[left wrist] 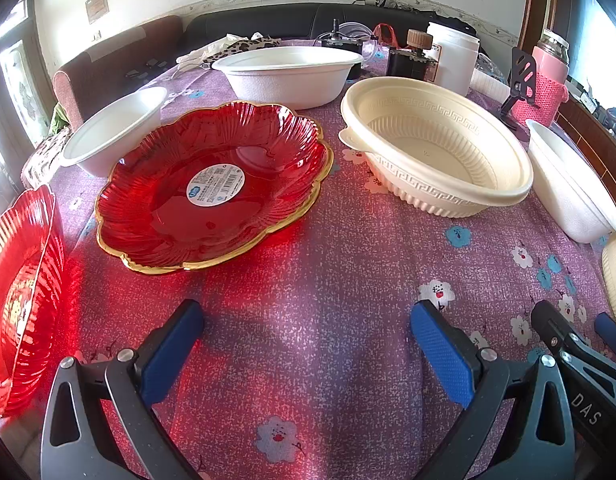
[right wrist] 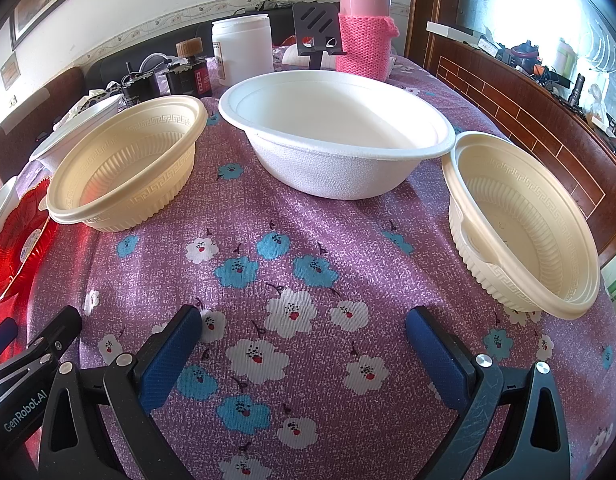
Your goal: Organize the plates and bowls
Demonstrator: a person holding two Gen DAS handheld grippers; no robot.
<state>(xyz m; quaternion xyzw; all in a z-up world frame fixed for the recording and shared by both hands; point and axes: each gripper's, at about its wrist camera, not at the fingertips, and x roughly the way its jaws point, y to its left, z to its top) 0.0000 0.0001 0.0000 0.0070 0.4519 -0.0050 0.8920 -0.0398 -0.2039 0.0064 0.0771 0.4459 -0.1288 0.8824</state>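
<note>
Both the left gripper [left wrist: 306,350] and right gripper [right wrist: 302,354] were held wide apart and empty over the tablecloth [left wrist: 340,264], and the thin red plate [left wrist: 214,188] just ahead could be cracked if squeezed hard.

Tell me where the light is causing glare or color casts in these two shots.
Left wrist view: sunlight through the red plate casts a red glow on the tablecloth; window at right blown out. Right wrist view: window overexposed, fisheye bends edges.
</note>
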